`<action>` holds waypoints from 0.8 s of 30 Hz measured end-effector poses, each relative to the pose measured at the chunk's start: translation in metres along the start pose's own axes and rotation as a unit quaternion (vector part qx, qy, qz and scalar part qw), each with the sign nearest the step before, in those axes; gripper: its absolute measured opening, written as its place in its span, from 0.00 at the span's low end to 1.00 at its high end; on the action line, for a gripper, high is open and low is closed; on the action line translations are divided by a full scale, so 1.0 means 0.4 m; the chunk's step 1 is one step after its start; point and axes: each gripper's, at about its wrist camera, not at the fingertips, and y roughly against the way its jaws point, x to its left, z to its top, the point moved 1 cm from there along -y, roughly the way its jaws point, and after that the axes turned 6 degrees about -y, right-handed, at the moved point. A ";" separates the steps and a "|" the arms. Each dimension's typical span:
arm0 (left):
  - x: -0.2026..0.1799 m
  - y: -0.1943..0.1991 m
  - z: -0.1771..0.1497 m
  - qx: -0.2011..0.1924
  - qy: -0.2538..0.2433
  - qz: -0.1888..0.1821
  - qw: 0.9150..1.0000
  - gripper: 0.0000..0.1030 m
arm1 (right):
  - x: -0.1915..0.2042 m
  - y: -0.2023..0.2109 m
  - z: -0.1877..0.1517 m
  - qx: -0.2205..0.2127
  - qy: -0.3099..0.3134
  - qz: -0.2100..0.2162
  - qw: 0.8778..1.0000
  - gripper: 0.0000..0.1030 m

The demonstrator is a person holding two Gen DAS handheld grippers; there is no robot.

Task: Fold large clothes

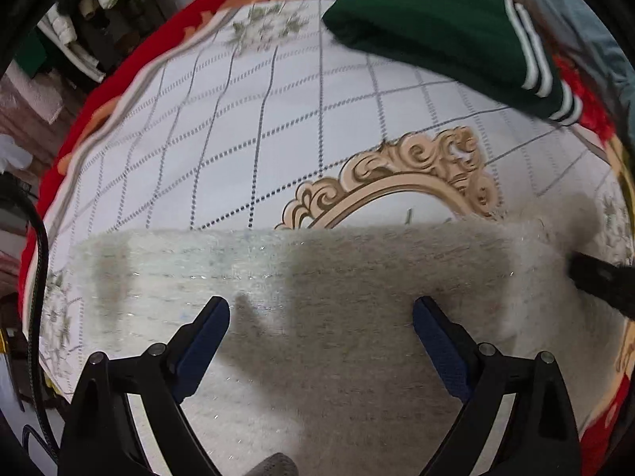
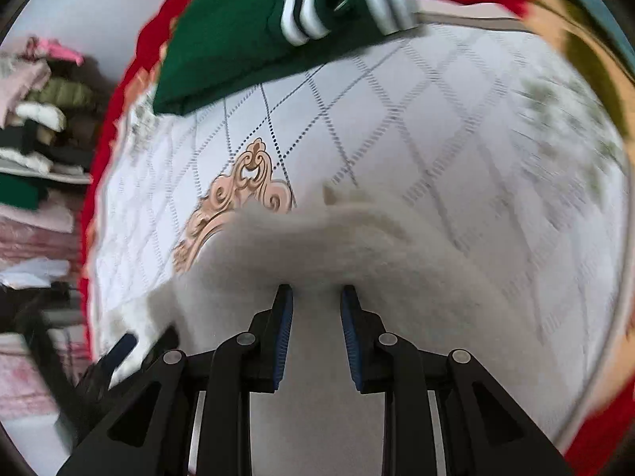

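A fuzzy cream-grey sweater [image 1: 317, 277] lies flat on the patterned bed cover, its far edge straight across the left wrist view. My left gripper [image 1: 321, 313] is open wide just above it, holding nothing. My right gripper [image 2: 316, 297] has its fingers narrowly apart with a raised fold of the same sweater [image 2: 337, 246] between them; the view is blurred, so a grip is not certain. The right gripper's black body [image 1: 603, 281] shows at the sweater's right end in the left wrist view.
A folded dark green garment with white stripes [image 1: 436, 31] lies at the far side of the bed; it also shows in the right wrist view [image 2: 238, 39]. The cover [image 1: 238, 139] is white with a grid and a red border. Stacked clothes on shelves [image 2: 35, 127] stand at left.
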 end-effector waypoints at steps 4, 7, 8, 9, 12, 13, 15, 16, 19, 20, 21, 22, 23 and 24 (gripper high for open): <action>0.023 -0.028 0.010 0.009 0.004 0.009 1.000 0.94 | 0.014 -0.156 0.056 0.043 -0.002 -0.052 0.998 0.20; 0.057 -0.036 0.013 0.030 0.020 0.010 0.999 0.94 | 0.042 -0.143 0.080 0.067 0.002 -0.068 0.995 0.20; 0.072 -0.025 0.009 0.031 0.030 0.006 0.999 0.93 | 0.045 -0.123 0.083 0.075 0.002 -0.067 0.995 0.21; 0.086 -0.010 0.004 0.028 0.036 0.005 0.999 0.93 | 0.052 -0.092 0.084 0.077 0.004 -0.066 0.995 0.22; 0.140 0.043 -0.035 0.018 0.062 0.009 0.998 0.93 | 0.092 0.029 0.061 0.049 0.041 -0.044 0.997 0.22; 0.156 0.056 -0.050 0.017 0.072 0.008 0.997 0.93 | 0.115 0.064 0.044 0.045 0.057 -0.026 0.997 0.22; 0.186 0.076 -0.089 0.023 0.094 0.005 0.995 0.93 | 0.168 0.084 0.007 0.065 0.086 0.003 0.994 0.22; 0.197 0.081 -0.110 0.029 0.105 0.004 0.994 0.93 | 0.187 0.076 -0.022 0.084 0.098 0.009 0.992 0.22; 0.212 0.077 -0.159 0.041 0.123 0.007 0.992 0.93 | 0.245 -0.026 -0.101 0.143 0.134 -0.002 0.981 0.22; 0.216 0.073 -0.173 0.048 0.123 0.009 0.991 0.93 | 0.249 -0.087 -0.124 0.170 0.136 -0.024 0.976 0.22; 0.220 0.067 -0.185 0.055 0.124 0.010 0.991 0.93 | 0.234 -0.130 -0.137 0.187 0.133 -0.043 0.972 0.22; 0.226 0.064 -0.196 0.059 0.125 0.012 0.990 0.93 | 0.224 -0.195 -0.150 0.197 0.123 -0.071 0.970 0.22; 0.232 0.072 -0.202 0.060 0.125 0.014 0.990 0.93 | 0.225 -0.225 -0.157 0.194 0.125 -0.086 0.969 0.21; 0.238 0.074 -0.211 0.059 0.124 0.019 0.990 0.93 | 0.237 -0.236 -0.156 0.190 0.131 -0.101 0.968 0.21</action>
